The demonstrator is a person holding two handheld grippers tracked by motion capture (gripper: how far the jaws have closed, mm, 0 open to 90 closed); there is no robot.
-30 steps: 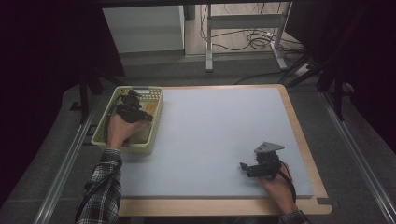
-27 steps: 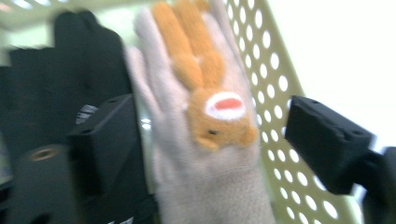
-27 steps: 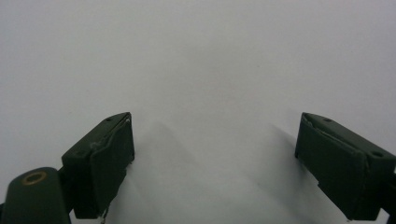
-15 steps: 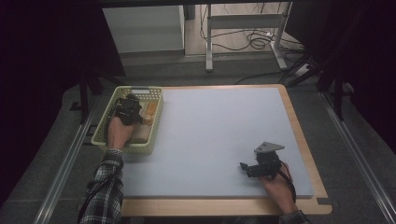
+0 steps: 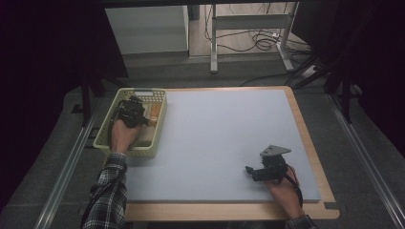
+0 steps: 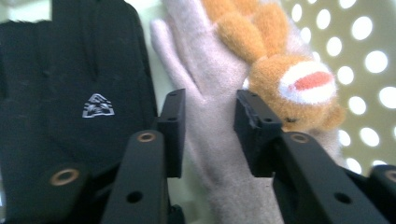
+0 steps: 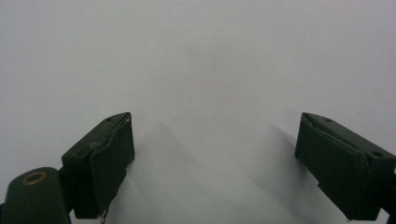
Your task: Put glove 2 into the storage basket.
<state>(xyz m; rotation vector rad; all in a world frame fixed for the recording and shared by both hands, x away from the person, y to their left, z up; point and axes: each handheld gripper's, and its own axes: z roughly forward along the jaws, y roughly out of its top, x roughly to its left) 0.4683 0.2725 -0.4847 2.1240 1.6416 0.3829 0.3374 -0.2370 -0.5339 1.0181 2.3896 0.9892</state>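
My left gripper [image 5: 135,113] reaches down into a yellow-green perforated basket [image 5: 158,135] at the table's left. In the left gripper view its jaws [image 6: 210,133] straddle a beige knit glove [image 6: 205,107]. The jaws have just been opening a little, and the glove lies between the pads without a clear pinch. A black glove [image 6: 79,93] with a small silver logo lies to one side, and an orange plush toy [image 6: 285,79] lies against the basket wall on the other. My right gripper [image 5: 251,172] rests open on the pale grey mat [image 5: 224,129], its jaws [image 7: 215,158] wide with nothing between them.
The mat covers a wooden table with a bare wood rim [image 5: 310,143] at the right and front. Metal rails [image 5: 67,167] run along both sides. A white cabinet [image 5: 143,28] and a desk frame with cables [image 5: 248,38] stand beyond the far edge.
My left gripper has dipped slightly lower into the basket. The right gripper has stayed where it was.
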